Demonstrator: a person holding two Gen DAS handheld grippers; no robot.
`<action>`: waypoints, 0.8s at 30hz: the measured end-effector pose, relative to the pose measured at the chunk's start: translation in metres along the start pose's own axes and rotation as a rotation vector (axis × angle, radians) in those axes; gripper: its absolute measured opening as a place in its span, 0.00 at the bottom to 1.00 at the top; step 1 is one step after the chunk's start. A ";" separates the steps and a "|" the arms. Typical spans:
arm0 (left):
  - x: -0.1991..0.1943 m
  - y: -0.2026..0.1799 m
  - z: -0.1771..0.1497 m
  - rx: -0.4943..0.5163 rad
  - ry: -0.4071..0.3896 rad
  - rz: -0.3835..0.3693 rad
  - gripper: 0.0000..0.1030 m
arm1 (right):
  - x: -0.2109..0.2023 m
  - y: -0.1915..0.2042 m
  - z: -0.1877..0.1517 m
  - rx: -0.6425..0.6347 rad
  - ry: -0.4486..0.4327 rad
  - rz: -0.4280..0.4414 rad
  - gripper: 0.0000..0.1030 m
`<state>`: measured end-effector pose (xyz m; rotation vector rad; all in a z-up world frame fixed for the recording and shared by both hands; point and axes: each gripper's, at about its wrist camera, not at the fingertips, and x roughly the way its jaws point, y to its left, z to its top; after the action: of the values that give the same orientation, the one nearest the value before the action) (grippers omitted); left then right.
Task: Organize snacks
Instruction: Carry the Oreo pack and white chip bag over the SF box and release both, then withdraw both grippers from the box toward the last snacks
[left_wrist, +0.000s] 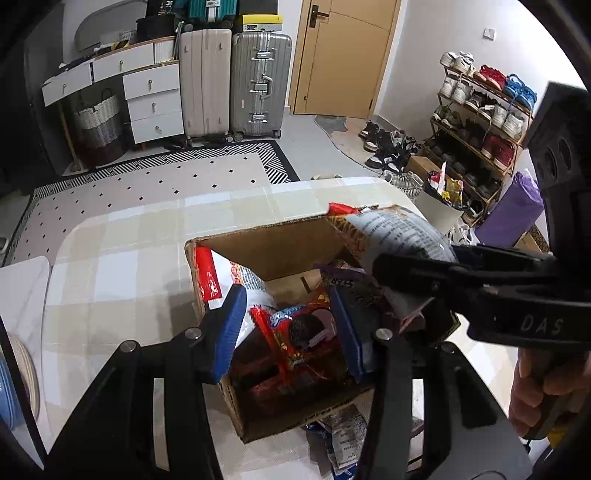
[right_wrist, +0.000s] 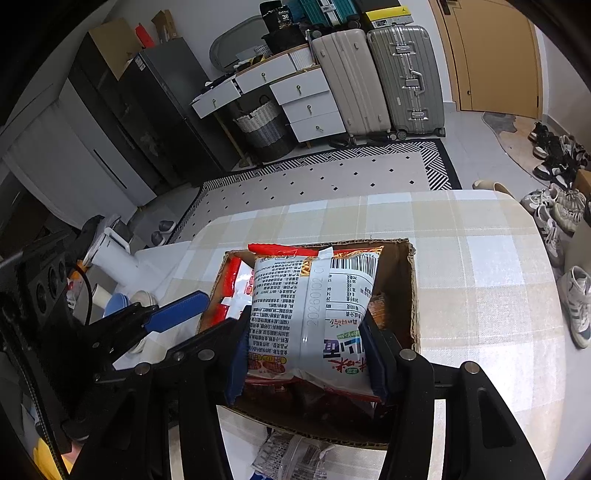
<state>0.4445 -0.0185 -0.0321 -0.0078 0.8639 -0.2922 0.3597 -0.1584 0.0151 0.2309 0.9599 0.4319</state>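
An open cardboard box (left_wrist: 258, 254) (right_wrist: 410, 295) stands on the checked tablecloth with several snack packets in it. My right gripper (right_wrist: 306, 350) (left_wrist: 406, 266) is shut on a white noodle packet (right_wrist: 314, 302) (left_wrist: 399, 229) and holds it tilted over the box. My left gripper (left_wrist: 288, 328) reaches into the near end of the box. A red cookie packet (left_wrist: 295, 332) lies between its blue pads (left_wrist: 231, 328), with a gap showing on the left side. A red and white packet (left_wrist: 210, 280) leans on the box's left wall. One left finger (right_wrist: 177, 314) shows in the right wrist view.
Loose packets (left_wrist: 340, 443) (right_wrist: 295, 458) lie on the table (left_wrist: 129, 258) just in front of the box. A white kettle (right_wrist: 110, 251) and bowls (right_wrist: 118, 301) stand to the left. A hand (left_wrist: 535, 387) grips the right tool. Suitcases, drawers and a shoe rack (left_wrist: 480, 122) stand beyond.
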 end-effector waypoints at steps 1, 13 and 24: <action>-0.002 0.000 -0.002 0.003 -0.001 0.004 0.44 | 0.000 0.000 0.000 -0.001 0.000 -0.005 0.52; -0.026 0.002 -0.009 -0.019 0.003 0.009 0.44 | -0.021 0.007 0.002 -0.015 -0.052 -0.036 0.54; -0.074 -0.014 -0.020 -0.013 -0.034 0.017 0.47 | -0.074 0.031 -0.021 -0.044 -0.125 -0.012 0.54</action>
<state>0.3806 -0.0105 0.0114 -0.0170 0.8319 -0.2697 0.2979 -0.1642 0.0699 0.2098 0.8278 0.4225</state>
